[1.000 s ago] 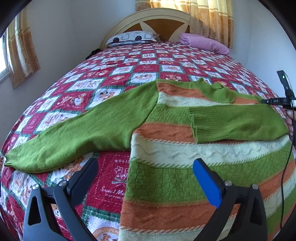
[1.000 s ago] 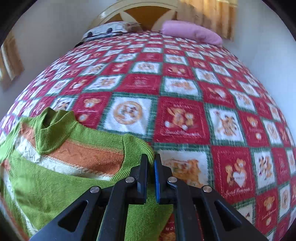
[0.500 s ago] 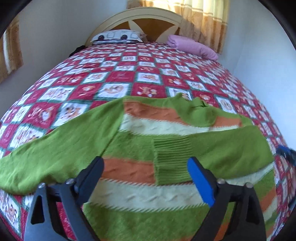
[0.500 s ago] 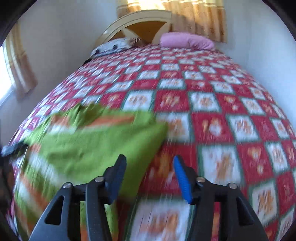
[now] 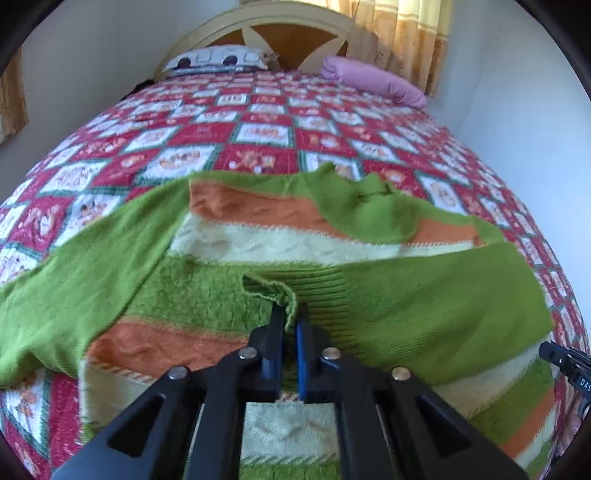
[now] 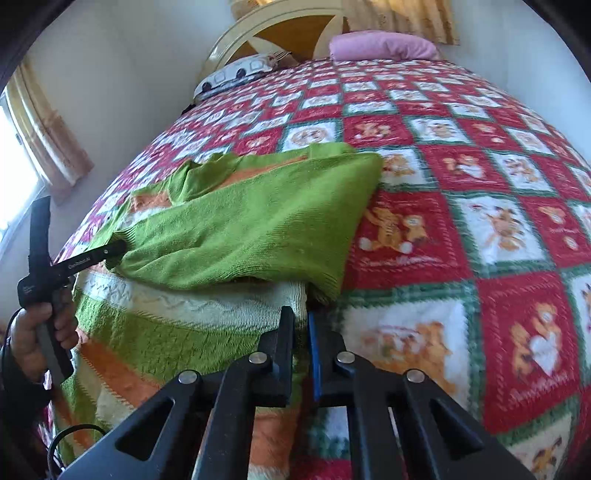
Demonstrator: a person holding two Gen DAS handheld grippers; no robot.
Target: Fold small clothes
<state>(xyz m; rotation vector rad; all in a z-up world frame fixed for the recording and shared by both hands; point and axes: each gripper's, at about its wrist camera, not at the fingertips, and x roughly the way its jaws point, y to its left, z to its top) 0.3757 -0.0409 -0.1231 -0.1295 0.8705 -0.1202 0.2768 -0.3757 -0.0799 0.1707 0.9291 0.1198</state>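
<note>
Left wrist view first: my left gripper (image 5: 290, 319) has just been closing, and its jaws now pinch the ribbed cuff (image 5: 275, 290) of the folded green sleeve (image 5: 424, 299), a small ruffle of knit standing up between the black pad and the blue one. That sleeve lies across the chest of the green, orange and cream striped knitted sweater (image 5: 280, 243), which is spread flat on the red and white patchwork bedspread printed with teddy bears (image 5: 258, 133). The sweater's other sleeve (image 5: 74, 266) runs out straight toward the left edge of the picture. The collar (image 5: 365, 195) points toward the cream wooden headboard (image 5: 258, 26), where a white patterned pillow (image 5: 218, 59) and a pink pillow (image 5: 373, 79) sit.

From the right wrist camera, my right gripper (image 6: 301, 328) has its jaws drawn together at the sweater's side edge (image 6: 288, 295), just below the folded sleeve's bend; I can't tell for certain whether fabric is caught between the pads. At the left of that view, a hand (image 6: 33, 332) grips the left tool's handle, its fingers (image 6: 110, 251) reaching into the cuff.
</note>
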